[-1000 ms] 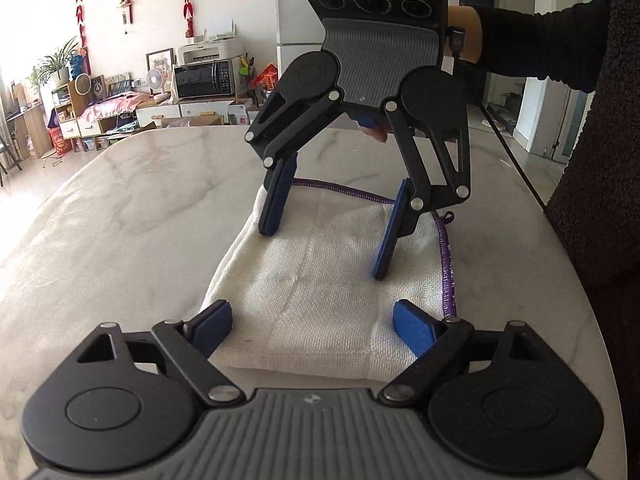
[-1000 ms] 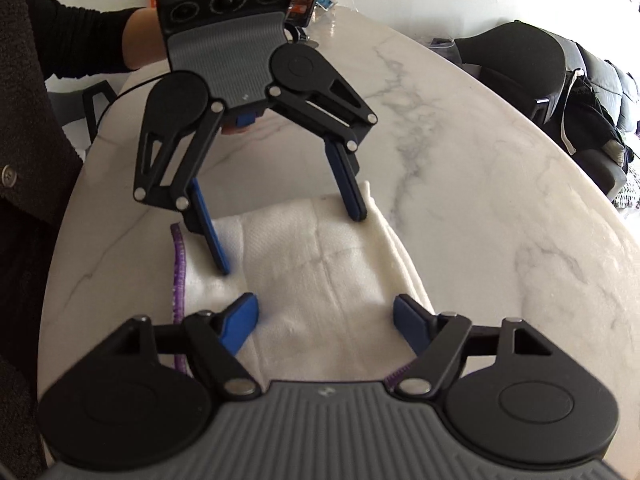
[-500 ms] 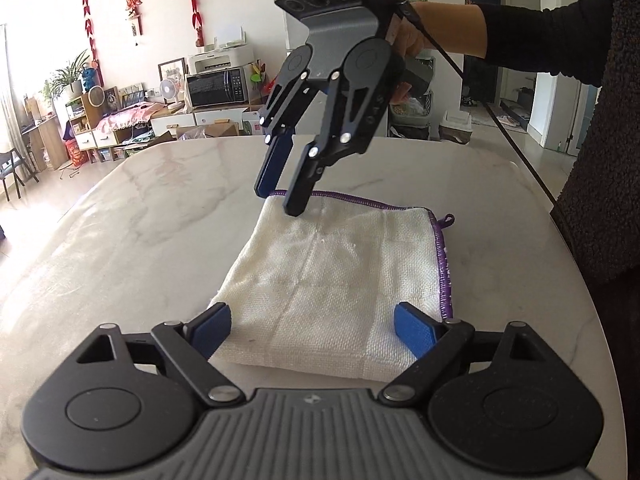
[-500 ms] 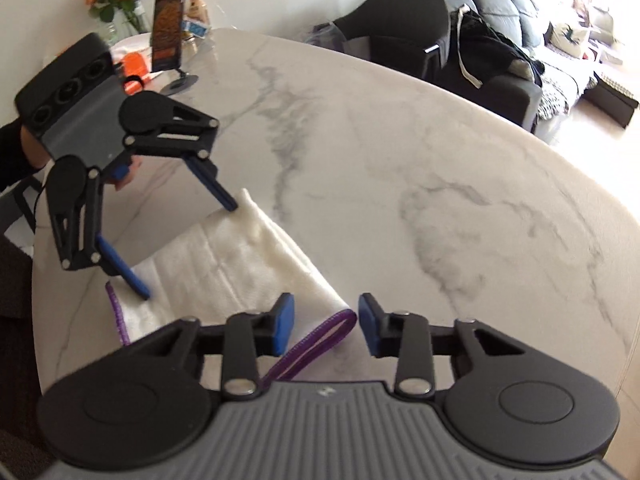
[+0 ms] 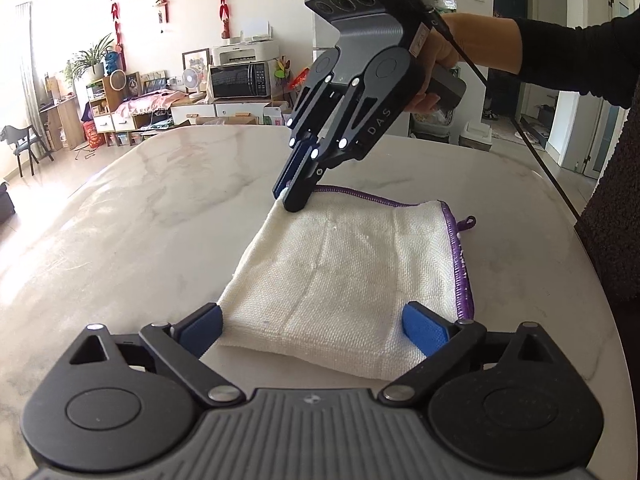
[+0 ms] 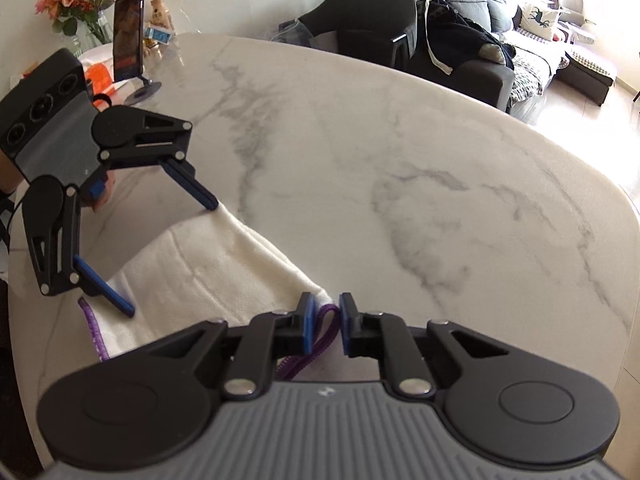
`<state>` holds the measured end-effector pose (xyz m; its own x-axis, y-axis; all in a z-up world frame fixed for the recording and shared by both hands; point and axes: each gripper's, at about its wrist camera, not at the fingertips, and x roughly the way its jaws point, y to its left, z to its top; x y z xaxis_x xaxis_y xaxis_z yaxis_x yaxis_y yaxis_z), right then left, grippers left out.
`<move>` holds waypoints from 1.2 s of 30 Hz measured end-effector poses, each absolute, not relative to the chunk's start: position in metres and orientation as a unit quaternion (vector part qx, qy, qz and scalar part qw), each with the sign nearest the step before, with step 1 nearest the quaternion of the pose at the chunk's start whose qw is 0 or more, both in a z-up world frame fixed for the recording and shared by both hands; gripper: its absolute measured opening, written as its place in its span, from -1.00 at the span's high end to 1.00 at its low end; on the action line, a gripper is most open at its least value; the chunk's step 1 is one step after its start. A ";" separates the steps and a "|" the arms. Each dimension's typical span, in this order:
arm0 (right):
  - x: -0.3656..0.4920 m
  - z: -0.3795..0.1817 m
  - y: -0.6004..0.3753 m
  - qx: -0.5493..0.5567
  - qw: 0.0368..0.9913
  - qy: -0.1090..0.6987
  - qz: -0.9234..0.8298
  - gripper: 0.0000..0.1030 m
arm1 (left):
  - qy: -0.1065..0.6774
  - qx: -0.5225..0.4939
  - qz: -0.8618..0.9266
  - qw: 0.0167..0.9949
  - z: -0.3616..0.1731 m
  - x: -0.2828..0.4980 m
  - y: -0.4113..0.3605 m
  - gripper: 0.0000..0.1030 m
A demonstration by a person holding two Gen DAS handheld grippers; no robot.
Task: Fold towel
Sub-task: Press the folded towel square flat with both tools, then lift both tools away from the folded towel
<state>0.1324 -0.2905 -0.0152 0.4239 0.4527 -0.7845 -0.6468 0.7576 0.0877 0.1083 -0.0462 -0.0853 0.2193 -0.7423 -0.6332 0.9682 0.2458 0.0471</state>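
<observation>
Since a second ago, the right gripper point(image 5: 289, 200) has swung to the folded towel's point(image 5: 352, 276) far corner, its jaws closing around that purple-edged corner, though pad contact is unclear. Wide open, the left gripper point(image 5: 316, 326) straddles the near edge on the white marble table point(image 6: 400, 160), sofa point(image 6: 500, 32) beyond; the towel's long axis runs between both grippers.
</observation>
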 end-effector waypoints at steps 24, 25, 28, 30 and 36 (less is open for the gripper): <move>0.029 -0.005 -0.259 -0.179 0.847 0.367 0.341 -0.45 | 0.249 0.219 -0.562 0.758 -0.081 0.057 -0.036 -0.90; 0.026 -0.001 -0.260 -0.175 0.853 0.365 0.330 -0.50 | 0.254 0.216 -0.546 0.769 -0.077 0.056 -0.034 -0.90; 0.019 0.007 -0.264 -0.149 0.863 0.385 0.291 -0.58 | 0.279 0.195 -0.501 0.796 -0.065 0.049 -0.028 -0.90; 0.016 0.006 -0.270 -0.121 0.861 0.403 0.284 -0.58 | 0.297 0.170 -0.490 0.802 -0.061 0.046 -0.021 -0.90; 0.001 -0.015 -0.263 -0.157 0.850 0.430 0.258 -0.55 | 0.343 0.137 -0.434 0.822 -0.060 0.027 -0.022 -0.90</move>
